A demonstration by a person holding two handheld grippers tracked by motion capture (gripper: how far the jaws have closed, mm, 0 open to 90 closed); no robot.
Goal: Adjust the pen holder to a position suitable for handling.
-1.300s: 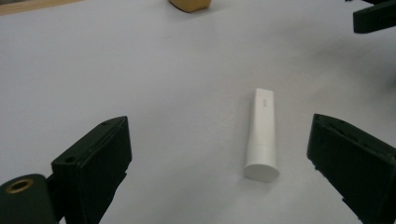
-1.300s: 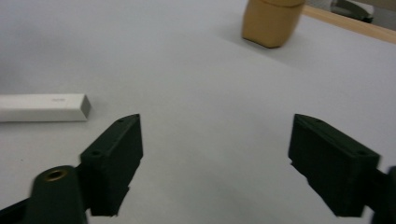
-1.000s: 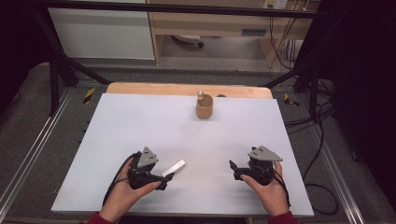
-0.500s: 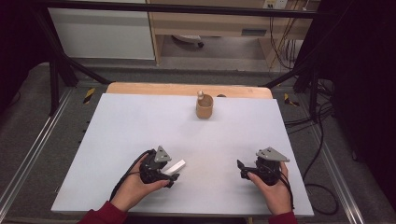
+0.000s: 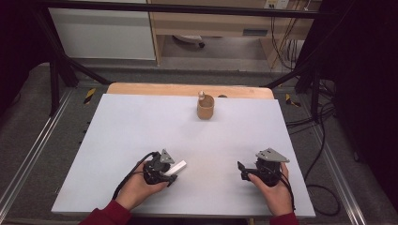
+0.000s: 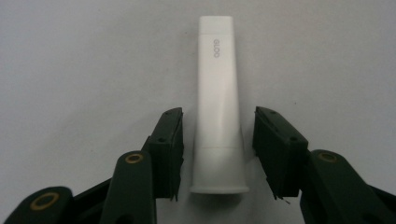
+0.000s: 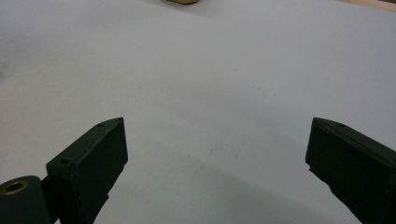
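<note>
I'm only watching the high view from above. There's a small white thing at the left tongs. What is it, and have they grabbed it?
Observer: It's a white tube lying flat, its flared end nearest the camera. It lies between the left tongs, whose jaws have just been closing. A sliver of table shows on each side of the tube, so there's no grip yet.
Operator: Is anything written on it?
Observer: Small grey letters near its far, flat end; they look like "GLOO".
Operator: And the right tongs?
Observer: The right tongs stand wide open over the bare table surface, with nothing between the jaws.
</note>
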